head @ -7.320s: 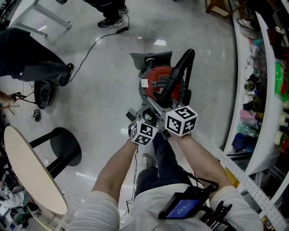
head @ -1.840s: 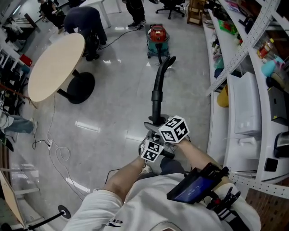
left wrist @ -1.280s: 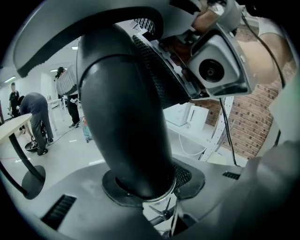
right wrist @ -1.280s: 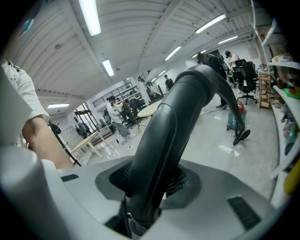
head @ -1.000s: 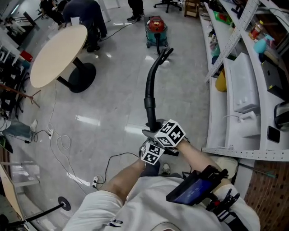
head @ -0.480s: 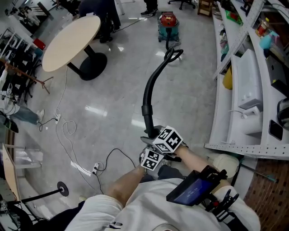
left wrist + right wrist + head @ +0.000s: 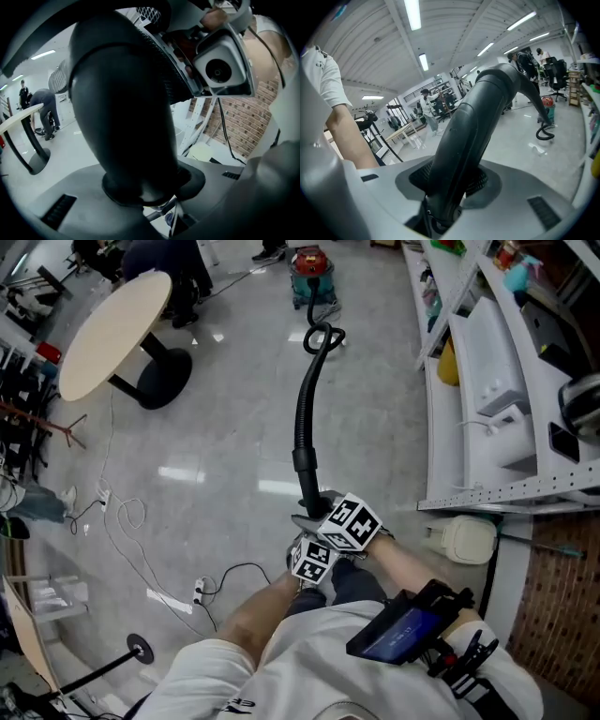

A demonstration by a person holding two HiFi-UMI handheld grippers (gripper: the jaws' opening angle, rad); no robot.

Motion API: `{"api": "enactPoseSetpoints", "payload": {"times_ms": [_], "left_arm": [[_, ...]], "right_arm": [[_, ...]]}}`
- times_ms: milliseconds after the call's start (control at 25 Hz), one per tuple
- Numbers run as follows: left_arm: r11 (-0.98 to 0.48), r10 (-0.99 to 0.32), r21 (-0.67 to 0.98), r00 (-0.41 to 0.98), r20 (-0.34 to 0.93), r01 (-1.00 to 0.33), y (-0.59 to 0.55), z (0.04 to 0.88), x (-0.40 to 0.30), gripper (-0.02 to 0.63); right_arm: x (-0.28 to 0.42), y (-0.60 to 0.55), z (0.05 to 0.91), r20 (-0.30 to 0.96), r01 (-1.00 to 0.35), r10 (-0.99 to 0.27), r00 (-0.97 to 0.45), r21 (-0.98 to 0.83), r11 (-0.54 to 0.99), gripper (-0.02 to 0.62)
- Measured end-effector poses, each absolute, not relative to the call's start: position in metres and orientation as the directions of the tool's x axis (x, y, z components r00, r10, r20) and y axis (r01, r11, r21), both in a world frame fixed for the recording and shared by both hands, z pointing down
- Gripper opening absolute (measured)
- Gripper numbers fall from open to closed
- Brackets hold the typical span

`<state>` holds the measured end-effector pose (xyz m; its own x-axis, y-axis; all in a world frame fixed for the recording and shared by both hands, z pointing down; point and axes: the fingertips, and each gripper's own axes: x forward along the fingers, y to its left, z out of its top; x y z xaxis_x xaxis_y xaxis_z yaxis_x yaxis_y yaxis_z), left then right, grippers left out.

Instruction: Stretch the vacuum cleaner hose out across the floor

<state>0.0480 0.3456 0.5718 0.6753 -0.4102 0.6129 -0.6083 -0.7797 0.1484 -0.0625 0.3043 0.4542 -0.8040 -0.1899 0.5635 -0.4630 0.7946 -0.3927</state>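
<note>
The black vacuum hose point(image 7: 302, 418) runs along the floor from a small loop point(image 7: 323, 336) near the red and teal vacuum cleaner point(image 7: 311, 262) up to its rigid handle end point(image 7: 309, 491) in front of me. Both grippers hold that handle end, raised off the floor. My left gripper point(image 7: 302, 538) is shut on the thick black tube point(image 7: 122, 117), which fills the left gripper view. Just beside it my right gripper point(image 7: 319, 512) is shut on the same curved handle point(image 7: 478, 122). The cleaner point(image 7: 547, 110) shows far off in the right gripper view.
A round beige table point(image 7: 112, 334) on a black foot stands at the left. White shelving point(image 7: 487, 381) lines the right side. White cables point(image 7: 122, 521) and a power strip point(image 7: 173, 598) lie on the floor at the lower left. People stand at the far end.
The cleaner has slid towards the top of the head view, farther from me. The hose between it and my grippers lies longer and straighter. Both grips are unchanged.
</note>
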Motion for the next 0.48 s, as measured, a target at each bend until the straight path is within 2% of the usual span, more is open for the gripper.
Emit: {"api": "enactPoseSetpoints", "payload": {"times_ms": [480], "left_arm": [[-0.935, -0.175, 0.165, 0.815, 0.553, -0.313, 0.464, 0.564, 0.058, 0.124]], "right_arm": [[-0.046, 0.393, 0.450, 0.607, -0.696, -0.423, -0.673, -0.326, 0.640, 0.146]]}}
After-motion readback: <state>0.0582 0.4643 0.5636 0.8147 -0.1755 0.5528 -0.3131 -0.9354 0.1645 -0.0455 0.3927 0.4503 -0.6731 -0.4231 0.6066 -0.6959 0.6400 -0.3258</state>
